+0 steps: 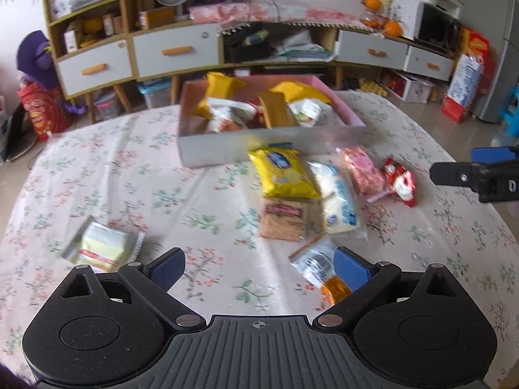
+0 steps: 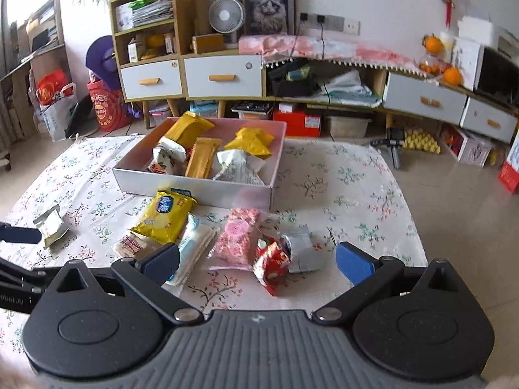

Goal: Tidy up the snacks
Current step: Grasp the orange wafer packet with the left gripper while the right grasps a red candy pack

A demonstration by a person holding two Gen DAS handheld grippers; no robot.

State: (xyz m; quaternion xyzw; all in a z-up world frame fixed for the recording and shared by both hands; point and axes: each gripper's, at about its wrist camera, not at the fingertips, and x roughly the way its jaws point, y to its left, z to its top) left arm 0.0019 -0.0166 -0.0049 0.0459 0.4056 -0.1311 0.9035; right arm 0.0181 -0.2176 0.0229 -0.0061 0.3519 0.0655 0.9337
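A pink-lined box (image 1: 269, 144) (image 2: 194, 188) holds several snack packs. In front of it lie a yellow chip bag (image 1: 282, 173) (image 2: 165, 215), a brown cracker pack (image 1: 283, 220), a white pack (image 1: 339, 199), a pink pack (image 1: 363, 170) (image 2: 238, 238), a red pack (image 1: 400, 183) (image 2: 271, 264) and a silver pack (image 2: 301, 249). A pale yellow pack (image 1: 102, 246) (image 2: 52, 225) lies apart at the left. My left gripper (image 1: 259, 269) is open and empty above the cloth; a small silver pack (image 1: 313, 261) lies by its right finger. My right gripper (image 2: 258, 264) is open and empty over the red pack.
The floral tablecloth (image 1: 162, 194) covers a table. A low cabinet with drawers (image 2: 223, 76), a fan and clutter stand behind. The right gripper's finger (image 1: 454, 173) shows at the right of the left wrist view.
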